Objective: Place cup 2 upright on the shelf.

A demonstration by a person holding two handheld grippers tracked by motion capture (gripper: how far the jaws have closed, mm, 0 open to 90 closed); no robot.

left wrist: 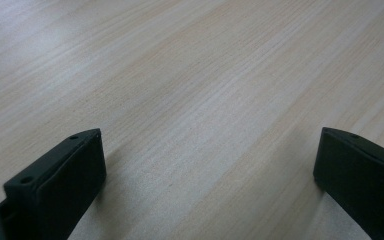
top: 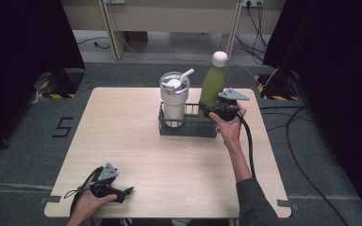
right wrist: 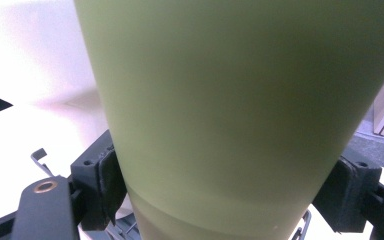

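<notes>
A green bottle (top: 213, 84) with a white cap stands tilted at the right end of a dark wire basket (top: 188, 128) on the table. My right gripper (top: 210, 110) is shut on the bottle's lower body; in the right gripper view the green bottle (right wrist: 240, 115) sits between both pads (right wrist: 107, 182), touching them. A white tumbler (top: 174, 99) with a straw stands in the basket's left half. My left gripper (top: 125, 193) rests near the table's front left edge, jaws wide apart over bare wood (left wrist: 200, 100), holding nothing.
The wooden table (top: 122, 141) is bare around the basket. Dark curtains hang at both sides. Cables (top: 301, 155) lie on the grey floor to the right, and furniture legs stand beyond the far edge.
</notes>
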